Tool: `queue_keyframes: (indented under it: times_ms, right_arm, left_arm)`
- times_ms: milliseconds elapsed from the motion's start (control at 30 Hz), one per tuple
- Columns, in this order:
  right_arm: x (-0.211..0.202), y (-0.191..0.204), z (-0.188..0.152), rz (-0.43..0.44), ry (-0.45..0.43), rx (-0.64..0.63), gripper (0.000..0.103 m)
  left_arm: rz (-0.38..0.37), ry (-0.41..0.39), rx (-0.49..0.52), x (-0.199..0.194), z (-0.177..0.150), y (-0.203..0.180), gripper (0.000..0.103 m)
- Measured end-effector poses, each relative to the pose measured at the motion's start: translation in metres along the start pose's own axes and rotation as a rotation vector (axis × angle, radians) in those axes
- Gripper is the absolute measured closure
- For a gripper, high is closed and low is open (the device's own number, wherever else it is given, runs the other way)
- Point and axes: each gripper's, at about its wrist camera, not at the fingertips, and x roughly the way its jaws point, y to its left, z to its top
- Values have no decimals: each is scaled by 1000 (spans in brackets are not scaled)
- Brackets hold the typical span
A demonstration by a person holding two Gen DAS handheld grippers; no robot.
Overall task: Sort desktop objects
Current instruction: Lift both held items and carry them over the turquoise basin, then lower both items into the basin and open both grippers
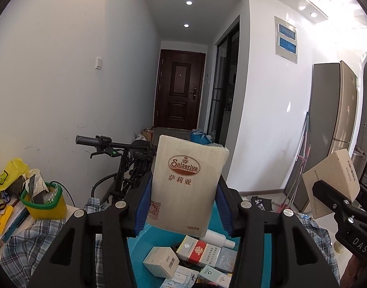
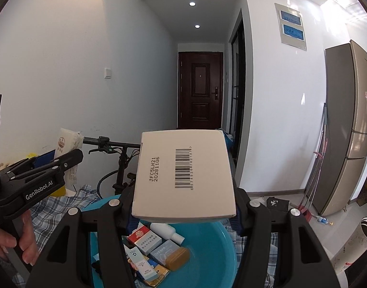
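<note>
The left tool (image 1: 183, 206) grips a Saizeriya tissue pack (image 1: 187, 182) between its blue pads, long axis upright. The right tool (image 2: 183, 212) clamps a white barcode box (image 2: 183, 175), held flat and broadside. Both loads hang directly above the blue basin (image 2: 214, 247), which sits on a plaid cloth (image 2: 63, 199) on the table and already holds cartons and a small white bottle (image 2: 166, 231). The drop looks straight down for either; I cannot tell which tool is nearer the basin.
</note>
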Motion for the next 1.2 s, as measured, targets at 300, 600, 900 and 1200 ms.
queue_keyframes:
  times_ms: [300, 600, 900, 1200]
  right_arm:
    - [3, 9, 8, 14, -6, -17, 46]
    - [44, 3, -1, 23, 290, 51, 46]
    - [72, -8, -27, 55, 530, 62, 46]
    - [94, -15, -69, 131, 797, 87, 46]
  left_arm:
    - [-3, 40, 33, 3, 6, -2, 51]
    - [58, 507, -6, 57, -12, -5, 51]
    - [75, 732, 68, 82, -50, -17, 51]
    - [66, 852, 64, 90, -66, -22, 51]
